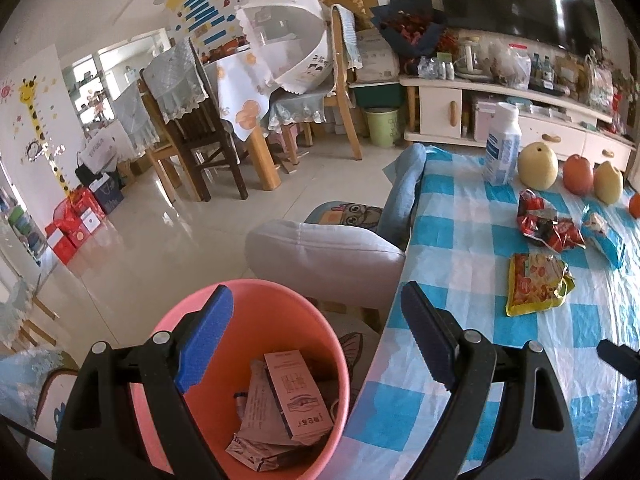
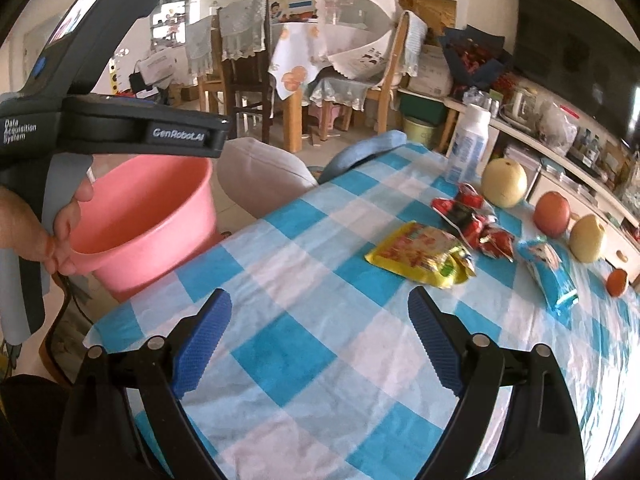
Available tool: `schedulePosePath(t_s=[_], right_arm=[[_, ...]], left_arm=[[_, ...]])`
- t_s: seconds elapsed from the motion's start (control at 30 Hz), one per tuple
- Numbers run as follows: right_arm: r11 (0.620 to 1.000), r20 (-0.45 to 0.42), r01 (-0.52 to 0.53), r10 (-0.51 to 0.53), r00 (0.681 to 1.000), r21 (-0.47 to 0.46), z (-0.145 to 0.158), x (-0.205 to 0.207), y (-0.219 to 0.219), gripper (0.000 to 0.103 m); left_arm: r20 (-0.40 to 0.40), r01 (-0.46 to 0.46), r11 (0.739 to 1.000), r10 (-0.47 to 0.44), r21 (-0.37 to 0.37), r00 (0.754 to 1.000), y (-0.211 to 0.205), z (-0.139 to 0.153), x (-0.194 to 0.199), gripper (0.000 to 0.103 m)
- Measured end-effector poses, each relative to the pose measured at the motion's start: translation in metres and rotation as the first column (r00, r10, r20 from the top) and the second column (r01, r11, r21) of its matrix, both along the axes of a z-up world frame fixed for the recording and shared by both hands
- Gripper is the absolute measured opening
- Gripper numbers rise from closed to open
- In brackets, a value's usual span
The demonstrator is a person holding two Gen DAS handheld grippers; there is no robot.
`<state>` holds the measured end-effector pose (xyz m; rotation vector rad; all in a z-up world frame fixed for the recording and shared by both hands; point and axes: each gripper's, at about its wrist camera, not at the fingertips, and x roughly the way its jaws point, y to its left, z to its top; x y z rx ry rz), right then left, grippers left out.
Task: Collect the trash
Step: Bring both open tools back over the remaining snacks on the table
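Since some flat boxes already lie at the bottom of the pink bin, part of the job looks done, but not all of it. The left gripper hangs right over the bin with its jaws wide apart and nothing between them. The right gripper is over the near end of the table, and it is wide open and empty too. The bin stands just beside the table edge. A bit farther along the table, three pieces of trash are left to pick up: a yellow bag, then a red wrapper, then a blue wrapper. They lie near each other. Behind them stand a white bottle and a row of fruit, which do not look like trash. I think the yellow bag is the easiest one to get next, since it is closest
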<state>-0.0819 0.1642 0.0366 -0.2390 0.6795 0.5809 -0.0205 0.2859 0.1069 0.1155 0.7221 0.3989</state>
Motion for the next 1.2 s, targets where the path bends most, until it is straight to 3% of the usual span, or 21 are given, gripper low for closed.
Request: schedulePosePath(t_s=[0.53,0.73,1.0,1.2], right_arm=[[0.992,-0.043,0.101,-0.098,0.994,0.07,0.0,0.016,-0.06,0.091],[0.979,-0.059,0.179,-0.174,0.983,0.097,0.004,0.026,-0.098,0.091],[0.942,-0.097,0.314,-0.304,0.948,0.121,0.007,0.052,-0.158,0.091],[0.919,-0.119,0.379,-0.367,0.923,0.107,0.0,0.078,-0.192,0.091]], left_arm=[[-0.03,0.041,0.994,-0.038,0.104,0.999,-0.042,-0.003,0.012,0.086],[0.01,0.065,0.994,-0.066,0.091,0.998,-0.057,0.004,0.012,0.087],[0.061,0.207,0.978,-0.205,-0.024,0.977,-0.085,0.003,0.02,0.086],[0.049,0.346,0.917,-0.344,-0.196,0.938,-0.113,-0.02,0.045,0.086]])
